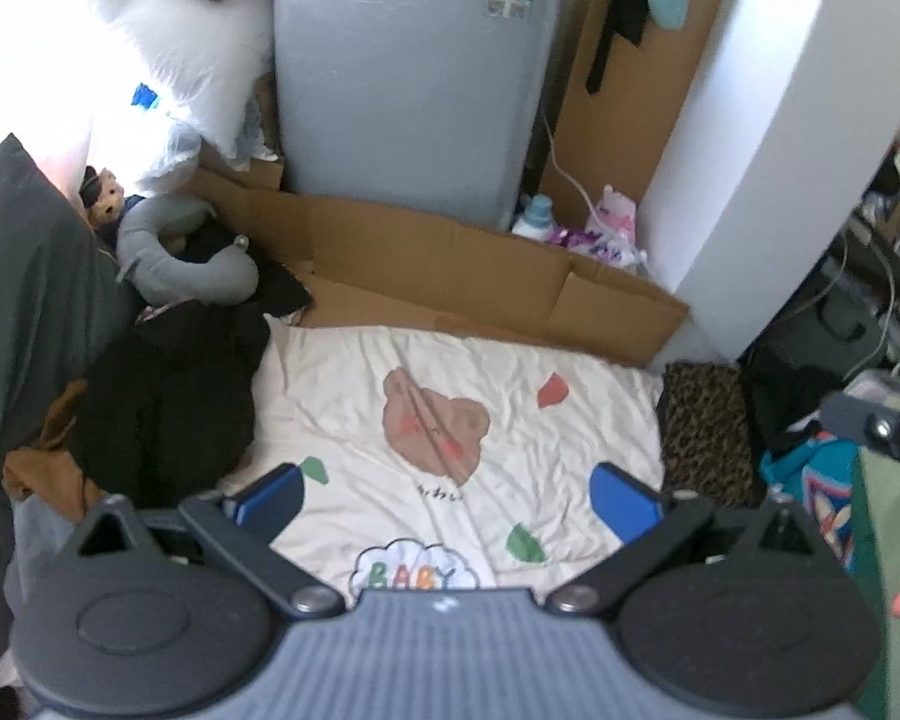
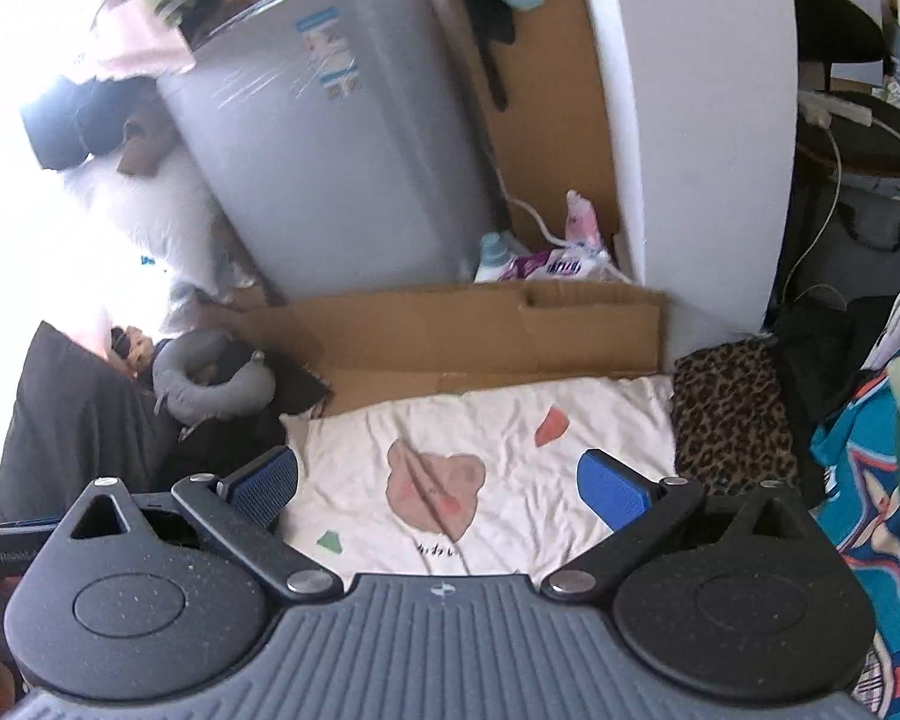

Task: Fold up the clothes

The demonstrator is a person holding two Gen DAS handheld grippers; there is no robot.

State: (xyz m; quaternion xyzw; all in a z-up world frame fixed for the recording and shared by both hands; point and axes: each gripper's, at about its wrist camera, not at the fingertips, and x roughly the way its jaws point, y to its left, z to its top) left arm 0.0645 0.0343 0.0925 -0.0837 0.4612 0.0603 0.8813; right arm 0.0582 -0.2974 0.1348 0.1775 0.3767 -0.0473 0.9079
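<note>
A cream cloth with a brown bear print [image 1: 450, 420] lies spread flat; it also shows in the right wrist view [image 2: 480, 480]. A pile of black clothes [image 1: 168, 396] lies at its left edge. A leopard-print garment [image 1: 705, 426] lies at its right edge, also in the right wrist view [image 2: 732, 414]. My left gripper [image 1: 447, 501] is open and empty, held above the cloth. My right gripper [image 2: 438, 489] is open and empty, also above the cloth.
A flattened cardboard box [image 1: 450, 276] lies behind the cloth. A grey wrapped appliance [image 1: 408, 72] stands behind it. A grey neck pillow [image 1: 180, 264] and a dark cushion [image 1: 30, 300] are at left. A teal patterned garment [image 2: 870, 480] is at right.
</note>
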